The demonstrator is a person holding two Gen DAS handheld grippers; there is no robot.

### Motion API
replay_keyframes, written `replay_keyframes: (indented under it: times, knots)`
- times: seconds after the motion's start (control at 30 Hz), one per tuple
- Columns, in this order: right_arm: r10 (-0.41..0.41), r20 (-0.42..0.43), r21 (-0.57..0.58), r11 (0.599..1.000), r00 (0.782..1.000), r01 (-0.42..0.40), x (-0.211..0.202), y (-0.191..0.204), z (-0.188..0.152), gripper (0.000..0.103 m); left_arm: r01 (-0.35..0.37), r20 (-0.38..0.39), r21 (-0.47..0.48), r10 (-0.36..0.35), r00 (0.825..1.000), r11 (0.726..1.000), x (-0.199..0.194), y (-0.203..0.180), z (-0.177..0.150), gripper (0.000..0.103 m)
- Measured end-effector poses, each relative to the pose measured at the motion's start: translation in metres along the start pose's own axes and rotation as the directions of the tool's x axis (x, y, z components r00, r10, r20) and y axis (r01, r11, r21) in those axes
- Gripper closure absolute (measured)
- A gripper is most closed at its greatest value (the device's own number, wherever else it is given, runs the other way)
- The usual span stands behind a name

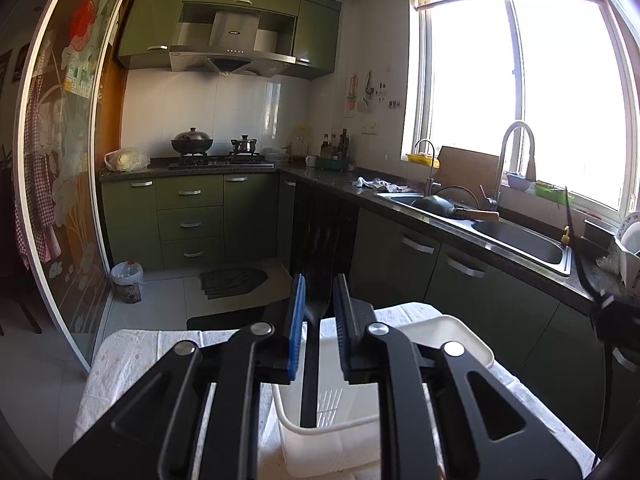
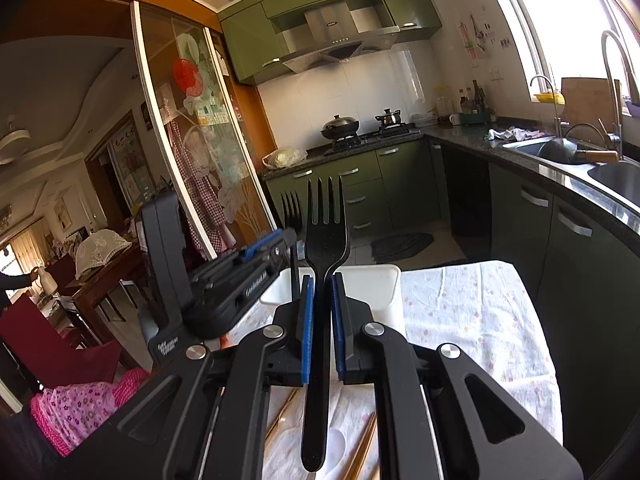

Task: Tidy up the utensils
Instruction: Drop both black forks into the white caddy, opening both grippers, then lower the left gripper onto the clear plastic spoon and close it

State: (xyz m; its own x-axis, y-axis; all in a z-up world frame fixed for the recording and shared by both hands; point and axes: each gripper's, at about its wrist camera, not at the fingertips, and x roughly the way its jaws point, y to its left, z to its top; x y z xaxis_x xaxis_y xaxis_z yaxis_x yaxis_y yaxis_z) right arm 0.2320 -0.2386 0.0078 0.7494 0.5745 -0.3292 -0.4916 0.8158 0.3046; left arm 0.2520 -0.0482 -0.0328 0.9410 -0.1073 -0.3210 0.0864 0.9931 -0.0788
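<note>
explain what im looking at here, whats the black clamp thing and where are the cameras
There is no robot here. A person holds a hand-held clamp with two blue-padded fingers in each hand, and a wide-angle camera on each clamp looks forward along its fingers. One picture comes from the left clamp, the other from the right, in a kitchen.

The right gripper is shut on a black fork, tines up. The left gripper has a second fork between its fingers, which look slightly apart from it; that fork's handle reaches down into a white bin. The bin stands on a table under a flowered cloth, and chopsticks lie on the cloth.
</note>
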Motion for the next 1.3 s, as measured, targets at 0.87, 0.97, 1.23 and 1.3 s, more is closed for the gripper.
replay_keyframes:
  times: [0.87, 0.97, 1.23, 1.3]
  knots:
    - [-0.179, 0.153, -0.084, 0.978, 0.972, 0.193, 0.116, -0.022, -0.018, 0.089, 0.087, -0.054, -0.001, -0.087, 0.995, 0.996, -0.087, 0.011, -0.02, 0.068]
    - [-0.176, 0.138, -0.096, 0.977, 0.975, 0.19, 0.101, -0.021, -0.026, 0.088, 0.091, -0.089, -0.005, -0.092, 0.992, 0.996, -0.088, 0.009, -0.025, 0.068]
    - [-0.139, -0.037, -0.118, 0.984, 0.99, 0.134, 0.035, -0.013, -0.062, 0.067, 0.095, -0.332, -0.02, -0.096, 0.938, 0.995, -0.083, 0.002, -0.056, 0.064]
    - [-0.152, -0.101, -0.122, 0.983, 0.983, 0.14, 0.023, -0.013, -0.077, 0.067, 0.098, -0.418, -0.029, -0.101, 0.903, 0.995, -0.077, -0.003, -0.071, 0.064]
